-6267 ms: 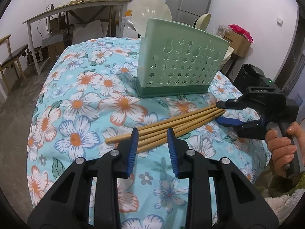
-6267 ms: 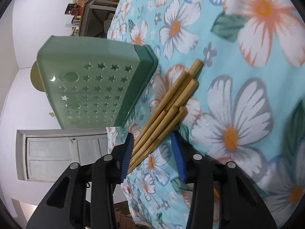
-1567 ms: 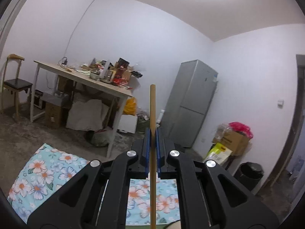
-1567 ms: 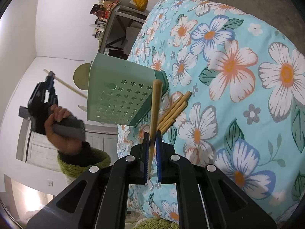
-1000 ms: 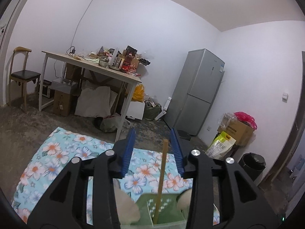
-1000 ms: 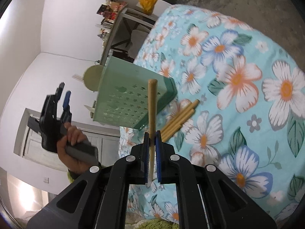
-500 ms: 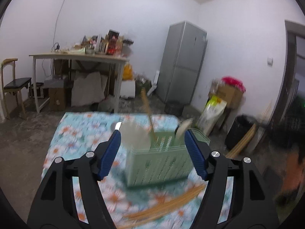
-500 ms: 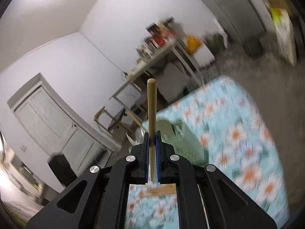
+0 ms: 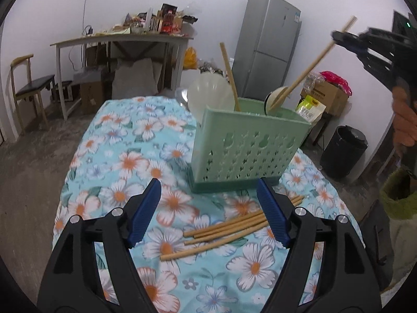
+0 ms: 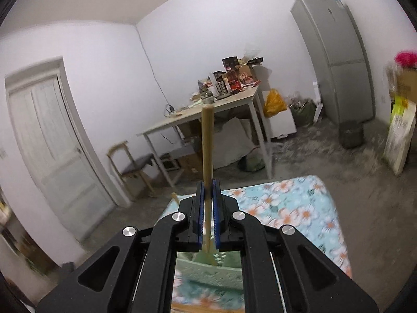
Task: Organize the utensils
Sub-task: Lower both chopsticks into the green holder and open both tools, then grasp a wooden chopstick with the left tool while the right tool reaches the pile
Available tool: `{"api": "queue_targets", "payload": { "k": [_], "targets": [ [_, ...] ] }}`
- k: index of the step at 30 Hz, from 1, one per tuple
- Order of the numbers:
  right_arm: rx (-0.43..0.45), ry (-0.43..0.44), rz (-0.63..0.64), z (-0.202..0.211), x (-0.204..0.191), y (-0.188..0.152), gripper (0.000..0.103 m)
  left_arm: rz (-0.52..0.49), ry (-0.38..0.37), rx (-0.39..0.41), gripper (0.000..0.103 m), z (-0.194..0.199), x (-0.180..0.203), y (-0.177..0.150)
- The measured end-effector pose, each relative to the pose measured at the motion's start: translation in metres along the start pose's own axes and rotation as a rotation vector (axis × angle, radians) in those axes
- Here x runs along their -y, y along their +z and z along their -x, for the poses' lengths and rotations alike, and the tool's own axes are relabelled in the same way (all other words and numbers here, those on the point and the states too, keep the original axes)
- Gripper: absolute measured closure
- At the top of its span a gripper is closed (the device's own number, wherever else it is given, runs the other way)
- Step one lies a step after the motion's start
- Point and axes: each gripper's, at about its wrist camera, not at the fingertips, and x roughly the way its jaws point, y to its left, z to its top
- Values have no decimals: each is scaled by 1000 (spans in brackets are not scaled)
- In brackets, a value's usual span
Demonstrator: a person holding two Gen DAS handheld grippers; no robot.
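Utensil holder [image 9: 250,154]: pale green perforated caddy, upright on the flowered worktop [image 9: 125,161]; one chopstick [image 9: 229,77] already stands in it, leaning left; a pale spoon bowl [image 9: 208,96] shows at its back rim
Worktop: covered in blue floral cloth; carries the caddy and, just in front of it, the loose sticks
Left claw [image 9: 208,208]: jaws spread wide, holding nothing; hovers low over the loose sticks, which lie between and below its blue pads
Right claw [image 10: 207,214]: clamped tight on a single chopstick [image 9: 310,66] near its upper end; in the left view the stick slants down toward the caddy's right side, its lower tip at or just inside the rim; exact depth hidden by the wall
Loose chopsticks [image 9: 229,232]: roughly five, lying side by side on the cloth, near the caddy base but not touching it
Step in hand, as judged: seating the held stick in the caddy
Handling advice: bring the stick nearer upright before letting go, so it drops into the compartment rather than levering on the rim; release only once the tip is well down; a light caddy may tip if pushed sideways
Next pick: take one stick from the outer edge of the bundle; close near its end
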Motion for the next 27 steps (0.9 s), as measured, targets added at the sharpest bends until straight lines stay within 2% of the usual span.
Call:
{"api": "queue_targets", "payload": {
  "k": [5,10,11,12,13,14,18,22,27],
  "targets": [
    [-24,-67,151,-29,-31,-15,96,-2,5,-19,31,-5,1,-4],
    [-94,-65,267,-47,-55,-39,95,5,13,-32,31,-7,-1,-6],
    [-105,-67,285,-47,-58,-44,90,9,14,-36,31,-8,-2,-7],
    [-110,-72,295,-46,-60,-47,77,11,14,-38,31,-9,-3,-8],
    [-110,-75,297,-43,-62,-48,69,14,15,-41,31,-10,-3,-9],
    [-103,-71,289,-38,-61,-48,58,16,16,-42,31,-10,-4,-9],
    [-83,-51,241,-18,-54,-44,50,21,14,-47,31,-12,-5,-10],
    [-88,-27,135,2,-32,-49,48,19,12,-52,31,-13,-5,-12],
    [-186,-15,-59,7,11,-77,48,17,15,-57,31,-14,-8,-14]
  ]
}}
